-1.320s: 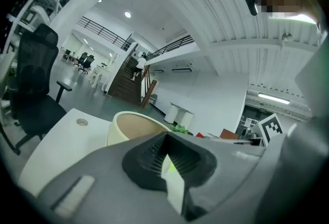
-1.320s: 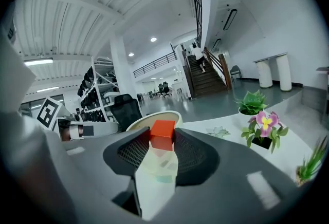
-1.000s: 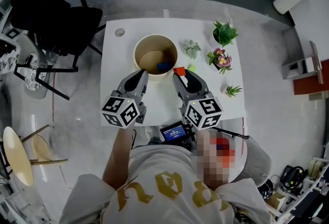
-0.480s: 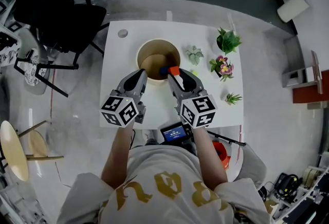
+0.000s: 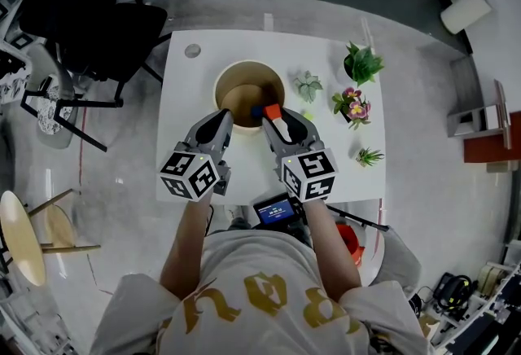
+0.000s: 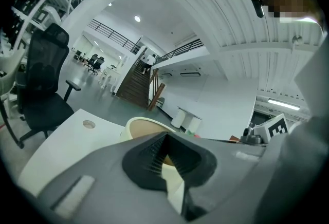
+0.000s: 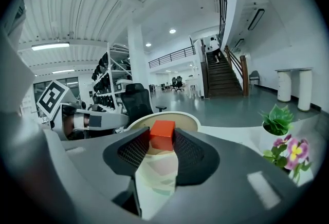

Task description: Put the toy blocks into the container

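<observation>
Right gripper view shows the right gripper clamped on the red block above the container rim, seemingly poised to drop it beside the blue block, while the left gripper, jaws together and empty, hovers nearby.

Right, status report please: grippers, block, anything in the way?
Left hand-held gripper shut, empty. Right hand-held gripper shut on red block, at the container's near rim. Blue block already inside. Nothing blocking the drop.

Container on table; plants right; chair left.
</observation>
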{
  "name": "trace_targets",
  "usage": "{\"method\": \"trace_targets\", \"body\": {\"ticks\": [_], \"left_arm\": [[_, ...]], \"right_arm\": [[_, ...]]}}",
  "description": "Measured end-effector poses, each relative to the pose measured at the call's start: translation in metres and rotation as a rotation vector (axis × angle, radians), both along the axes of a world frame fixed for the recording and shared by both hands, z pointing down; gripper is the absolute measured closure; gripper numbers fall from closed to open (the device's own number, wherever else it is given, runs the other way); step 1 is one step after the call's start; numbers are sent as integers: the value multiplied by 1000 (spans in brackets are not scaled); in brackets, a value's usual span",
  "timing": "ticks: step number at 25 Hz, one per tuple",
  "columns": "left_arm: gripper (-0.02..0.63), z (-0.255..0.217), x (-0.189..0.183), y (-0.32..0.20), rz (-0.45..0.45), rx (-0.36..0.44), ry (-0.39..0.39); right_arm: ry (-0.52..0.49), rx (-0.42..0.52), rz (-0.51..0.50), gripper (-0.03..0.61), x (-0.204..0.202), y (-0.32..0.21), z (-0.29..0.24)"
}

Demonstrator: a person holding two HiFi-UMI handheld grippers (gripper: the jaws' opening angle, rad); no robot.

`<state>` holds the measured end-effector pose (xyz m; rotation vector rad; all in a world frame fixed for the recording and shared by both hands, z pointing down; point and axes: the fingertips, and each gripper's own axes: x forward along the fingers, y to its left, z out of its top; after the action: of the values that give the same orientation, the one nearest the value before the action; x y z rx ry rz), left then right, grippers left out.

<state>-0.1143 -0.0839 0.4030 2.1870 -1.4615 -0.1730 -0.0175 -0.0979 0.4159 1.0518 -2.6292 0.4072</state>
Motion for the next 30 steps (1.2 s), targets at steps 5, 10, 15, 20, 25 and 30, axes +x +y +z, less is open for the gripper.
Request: {"method": "trace_targets", "body": {"ticks": [5,10,15,20,25,30], "left_arm": [[612,3,1,0,1,-9,1],[612,2,3,0,1,-6,-1],[612,3,3,2,0,-9,-2],[612,3,1,4,-5,-6,-2],[612,-1,4,6,3,2,-5],[612,-2,3,9,4,0,-19]], "right_arm": [[23,9,12,399,1,-2,4],[41,14,3,411,1,-1,7],[35,18,11,410,1,1,6],[35,28,6,413,1,3,4],[32,29,28,419,9,6,3],[36,27,49,422,15,10,2]]}}
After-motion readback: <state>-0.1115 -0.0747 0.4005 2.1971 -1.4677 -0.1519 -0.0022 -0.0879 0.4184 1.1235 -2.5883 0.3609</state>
